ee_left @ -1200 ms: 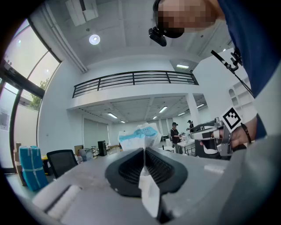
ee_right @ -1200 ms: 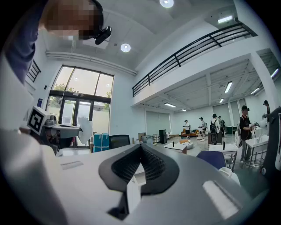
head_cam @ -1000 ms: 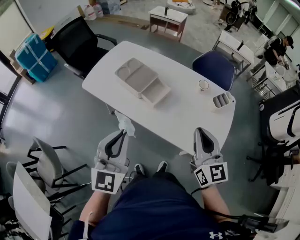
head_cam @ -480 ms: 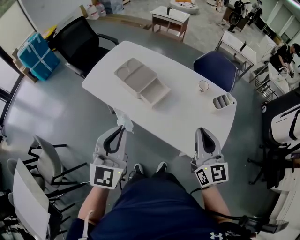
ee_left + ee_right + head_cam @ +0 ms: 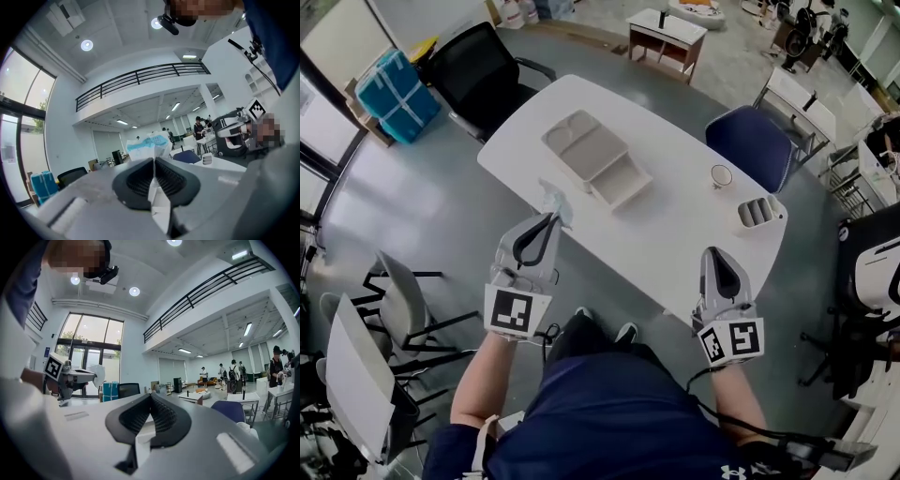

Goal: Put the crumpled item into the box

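White table (image 5: 694, 220) on grey floor (image 5: 422, 225); at the table's near edge the left gripper (image 5: 549, 219) pinches the crumpled item (image 5: 554, 200) at its tips, short of the box (image 5: 595, 161); right gripper (image 5: 711, 255) closed, empty

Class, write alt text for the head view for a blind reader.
The left gripper holds a crumpled item at the near edge of a white table, short of the box. The right gripper, shut and empty, hovers by the same edge.

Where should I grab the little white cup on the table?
Probably its rim, coming straight down from above: the cup stands upright with its round mouth open, so one jaw could go inside and one outside.
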Action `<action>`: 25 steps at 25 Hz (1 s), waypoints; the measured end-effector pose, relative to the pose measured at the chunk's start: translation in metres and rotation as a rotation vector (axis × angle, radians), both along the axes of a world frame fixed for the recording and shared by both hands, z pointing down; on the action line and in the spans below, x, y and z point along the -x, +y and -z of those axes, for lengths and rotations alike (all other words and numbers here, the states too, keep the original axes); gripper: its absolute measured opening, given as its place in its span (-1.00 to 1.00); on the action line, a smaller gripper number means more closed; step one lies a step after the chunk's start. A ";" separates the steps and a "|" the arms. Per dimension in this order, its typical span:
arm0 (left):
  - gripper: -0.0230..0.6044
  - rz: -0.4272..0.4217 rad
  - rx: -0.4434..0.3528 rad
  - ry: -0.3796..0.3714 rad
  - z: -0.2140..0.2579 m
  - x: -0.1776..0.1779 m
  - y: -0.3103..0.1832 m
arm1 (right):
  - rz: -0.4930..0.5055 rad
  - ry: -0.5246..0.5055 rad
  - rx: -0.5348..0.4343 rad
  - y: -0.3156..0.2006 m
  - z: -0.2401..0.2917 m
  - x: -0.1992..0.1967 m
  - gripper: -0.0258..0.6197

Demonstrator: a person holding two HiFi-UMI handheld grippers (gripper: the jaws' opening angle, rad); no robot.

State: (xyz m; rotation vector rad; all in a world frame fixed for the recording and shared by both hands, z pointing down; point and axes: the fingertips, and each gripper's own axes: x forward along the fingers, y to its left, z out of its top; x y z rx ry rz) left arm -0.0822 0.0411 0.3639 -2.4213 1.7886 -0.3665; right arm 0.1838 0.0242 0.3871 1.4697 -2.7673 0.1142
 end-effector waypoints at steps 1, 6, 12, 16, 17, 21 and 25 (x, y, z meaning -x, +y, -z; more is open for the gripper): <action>-0.87 -0.004 0.008 0.001 -0.003 0.001 -0.006 | 0.000 0.002 0.004 -0.003 -0.002 0.002 -0.92; -0.87 -0.092 0.019 -0.081 -0.027 0.009 -0.052 | -0.028 0.022 0.034 -0.021 -0.013 0.014 -0.92; -0.87 -0.201 0.099 -0.119 -0.069 0.011 -0.120 | -0.122 0.040 0.065 -0.051 -0.020 0.024 -0.92; -0.87 -0.294 0.166 -0.147 -0.105 0.011 -0.155 | -0.173 0.061 0.081 -0.067 -0.024 0.044 -0.92; -0.87 -0.314 0.190 -0.153 -0.117 0.009 -0.162 | -0.182 0.068 0.083 -0.071 -0.025 0.047 -0.92; -0.87 -0.407 0.281 -0.227 -0.162 -0.002 -0.187 | -0.232 0.085 0.096 -0.081 -0.027 0.058 -0.92; -0.87 -0.498 0.377 -0.310 -0.206 -0.015 -0.206 | -0.286 0.083 0.125 -0.086 -0.035 0.070 -0.92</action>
